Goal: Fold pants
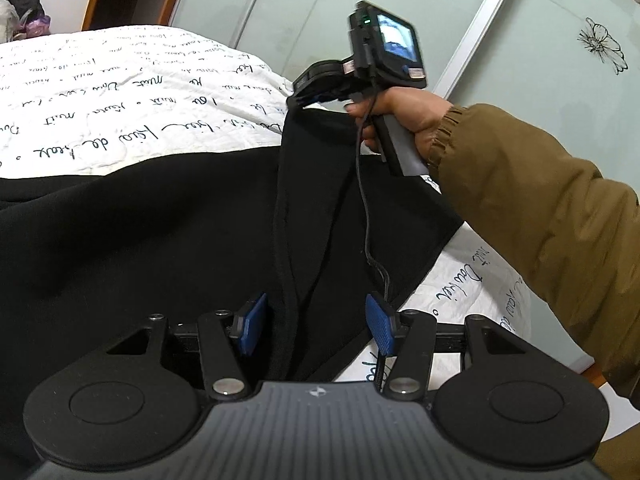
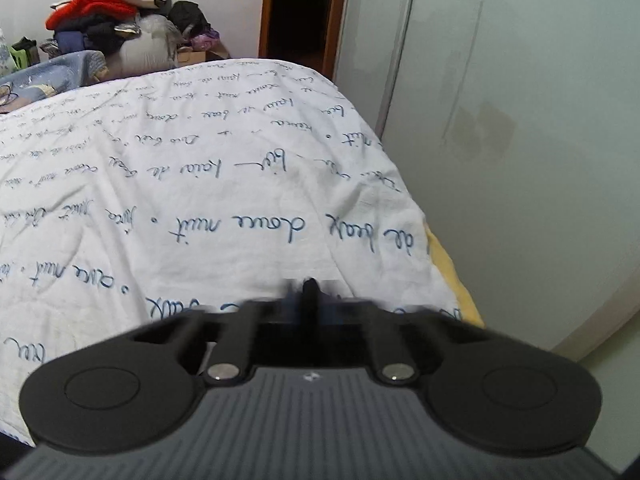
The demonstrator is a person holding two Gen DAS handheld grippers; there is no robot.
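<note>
**Ana:** Black fabric fills the left of the left wrist view. Those are the pants (image 1: 140, 248), spread flat on a white quilt (image 1: 120, 92) printed with blue handwriting.

**Ben:** And lower down, in the middle?

**Ana:** The left gripper (image 1: 316, 326) hangs over the pants with its blue pads (image 1: 252, 326) spread apart. A dark seam or edge of the cloth runs up between them, but neither pad presses on it.

**Ben:** Further right?

**Ana:** One corner of the pants is lifted off the bed into a hanging peak. The right gripper (image 1: 298, 98) pinches its top, jaws pressed together on the cloth. A hand (image 1: 404, 114) in a brown sleeve (image 1: 540, 216) grips the handle, and a thin black cable (image 1: 366, 208) hangs down from the device. Behind stand pale glass sliding doors (image 1: 560, 92) with flower decals.

**Ben:** Does the right wrist view agree?

**Ana:** From its left: a pile of clothes (image 2: 100, 12) at the far end of the room, then the quilt (image 2: 200, 184) running toward the camera. At bottom centre the right gripper (image 2: 309, 294) is blurred, yet its fingers meet around a small black tuft of the pants (image 2: 309, 285). A yellow sheet edge (image 2: 452, 276) shows past the quilt, then the pale door (image 2: 520, 140).
</note>
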